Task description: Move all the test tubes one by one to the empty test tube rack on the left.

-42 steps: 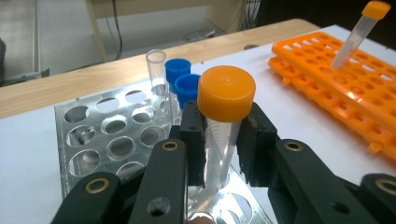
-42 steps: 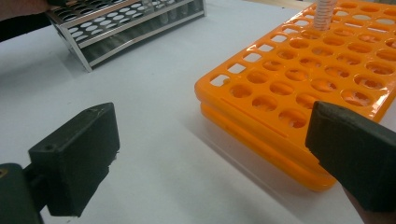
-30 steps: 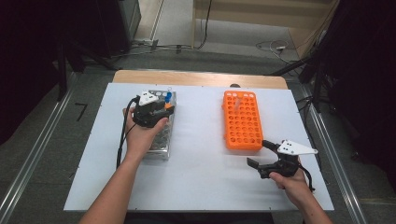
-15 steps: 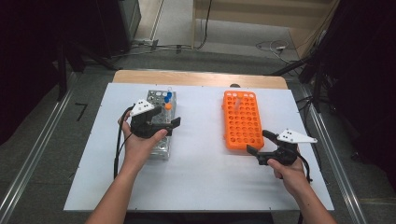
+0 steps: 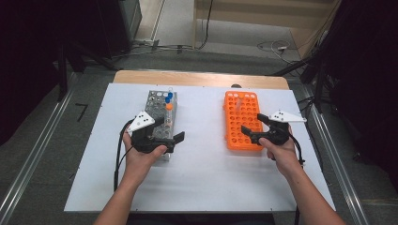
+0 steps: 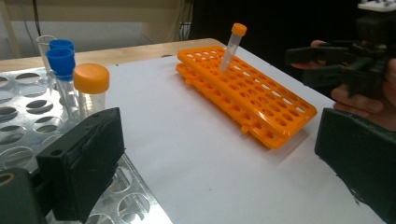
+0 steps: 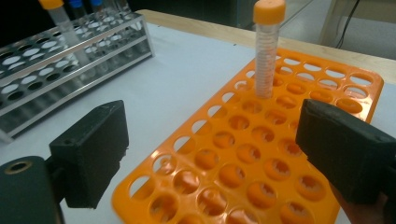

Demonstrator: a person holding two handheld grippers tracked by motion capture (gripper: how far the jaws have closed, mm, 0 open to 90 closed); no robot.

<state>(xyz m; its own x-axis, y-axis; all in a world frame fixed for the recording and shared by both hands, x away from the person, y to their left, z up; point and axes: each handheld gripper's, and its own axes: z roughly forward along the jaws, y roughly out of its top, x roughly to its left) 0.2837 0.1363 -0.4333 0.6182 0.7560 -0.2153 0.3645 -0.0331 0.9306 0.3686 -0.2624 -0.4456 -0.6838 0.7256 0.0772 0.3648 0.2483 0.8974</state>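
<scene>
Two racks are seen on the white table point(image 5: 206, 178), well apart from each other. At the left stands the metal rack point(image 5: 160, 117), a silver frame with round holes. At its far end a few tubes are held upright: two blue-capped tubes point(image 6: 60, 63), one orange-capped tube point(image 6: 91, 88) beside them, and a clear tube without cap point(image 6: 44, 46) behind. The near part of this rack is covered by the left gripper point(image 5: 170, 138), which is held in the person's left hand point(image 5: 141, 157). Its jaws are wide apart and nothing is held between them; in the left gripper view one black jaw is seen over the holes of the metal rack and the other over the bare table.

At the right lies the orange rack point(image 5: 241, 122), flat and with many holes. One tube with an orange cap point(image 7: 267, 46) is standing in a hole near its far end, a little tilted. The right gripper point(image 5: 253, 127) is held in the right hand point(image 5: 281, 154) above the near right part of the orange rack. Its jaws are also spread open and empty, with rows of empty holes seen between them in the right gripper view. The tube is well beyond the jaws and is not touched.
</scene>
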